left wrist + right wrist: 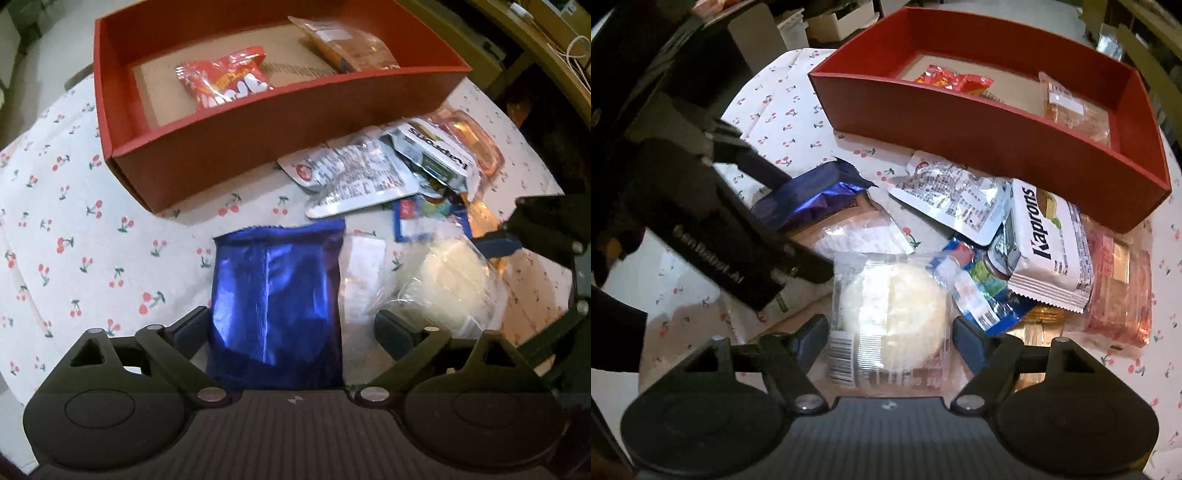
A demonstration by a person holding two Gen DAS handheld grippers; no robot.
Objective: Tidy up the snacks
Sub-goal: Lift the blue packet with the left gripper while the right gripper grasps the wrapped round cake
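A red box (258, 144) (997, 140) stands on the cherry-print cloth and holds an orange snack bag (225, 79) (951, 80) and a clear pack of biscuits (347, 46) (1075, 110). My left gripper (291, 328) is open, its fingers on either side of a shiny blue packet (277, 295) (812, 192) lying on the cloth. My right gripper (890, 336) is open around a clear-wrapped pale round cake (890, 306) (450, 277). Loose snacks are piled beside them: a white Kaprons pack (1049, 240) (436, 155) and a silver pouch (953, 199) (354, 177).
An orange-wrapped pack (1115, 288) (476, 144) lies at the right of the pile, and a blue-and-white wrapper (975, 288) under the Kaprons pack. The left gripper's black body (713, 229) crosses the right wrist view. The cloth (74, 240) is bare on the left.
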